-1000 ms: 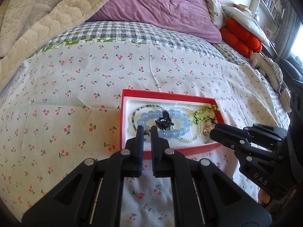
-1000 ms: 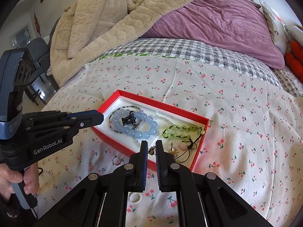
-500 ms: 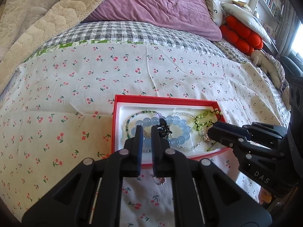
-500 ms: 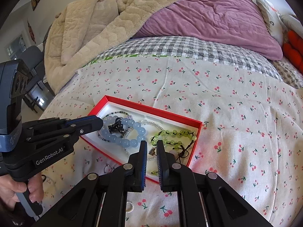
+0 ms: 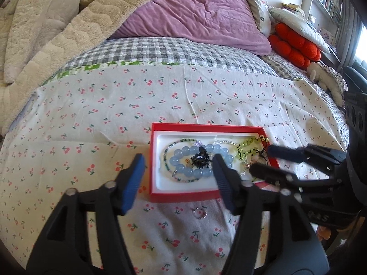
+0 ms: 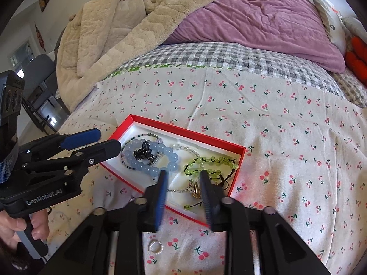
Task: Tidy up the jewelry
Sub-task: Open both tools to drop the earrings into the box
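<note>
**Both grippers spread over the jewelry box**

The red jewelry box (image 5: 207, 160) lies on the cherry-print bedsheet (image 5: 91, 119), holding the blue bead bracelet (image 5: 197, 162). Our left hand-held gripper (image 5: 177, 181) and right hand-held gripper (image 6: 182, 192), pressed together a second ago, now stand spread, likely readying a pick.

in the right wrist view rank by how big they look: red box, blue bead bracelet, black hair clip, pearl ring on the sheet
1. red box
2. blue bead bracelet
3. black hair clip and pearl ring: look alike, and the ring lies nearer the camera, so unranked.
</note>
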Available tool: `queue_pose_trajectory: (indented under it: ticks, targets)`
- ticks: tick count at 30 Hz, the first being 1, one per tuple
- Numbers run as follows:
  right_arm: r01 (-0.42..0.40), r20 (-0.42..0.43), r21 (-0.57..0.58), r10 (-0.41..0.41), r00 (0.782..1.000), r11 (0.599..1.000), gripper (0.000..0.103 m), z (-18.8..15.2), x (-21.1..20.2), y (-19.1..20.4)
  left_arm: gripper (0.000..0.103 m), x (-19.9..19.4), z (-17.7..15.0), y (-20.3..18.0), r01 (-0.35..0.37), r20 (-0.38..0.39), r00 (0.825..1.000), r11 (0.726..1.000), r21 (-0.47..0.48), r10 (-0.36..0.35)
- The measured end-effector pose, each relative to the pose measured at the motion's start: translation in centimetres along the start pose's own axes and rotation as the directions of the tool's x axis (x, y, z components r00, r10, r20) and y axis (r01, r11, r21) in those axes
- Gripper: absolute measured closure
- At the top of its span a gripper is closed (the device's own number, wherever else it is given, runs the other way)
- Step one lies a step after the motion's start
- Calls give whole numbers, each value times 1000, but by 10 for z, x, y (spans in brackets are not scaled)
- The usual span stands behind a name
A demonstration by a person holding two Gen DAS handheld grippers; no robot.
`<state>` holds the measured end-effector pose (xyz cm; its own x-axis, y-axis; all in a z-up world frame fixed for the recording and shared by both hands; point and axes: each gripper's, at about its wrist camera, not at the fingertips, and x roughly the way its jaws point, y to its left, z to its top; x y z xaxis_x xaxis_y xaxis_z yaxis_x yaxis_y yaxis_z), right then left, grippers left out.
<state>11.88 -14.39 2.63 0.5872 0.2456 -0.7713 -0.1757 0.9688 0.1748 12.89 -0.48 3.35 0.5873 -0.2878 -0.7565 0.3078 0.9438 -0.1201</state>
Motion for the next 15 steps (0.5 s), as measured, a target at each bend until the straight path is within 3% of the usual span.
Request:
queue_pose_trajectory:
  ticks: [1,7,15]
  targets:
    - [3,20,-1,-3,1000,1000,35,-1,-3,1,34,-2,-1,1,-1,-1,1000,1000,-2,1]
    - [18,34,-23,-18,999,1000,32,-6,-15,2,23,-9,-10,8,-27,-19,999,999,16,28]
    - [37,25,-39,-36,999,999,27,-22,-29,0,20,-10,-32,10,-32,-93,995,997,66,38]
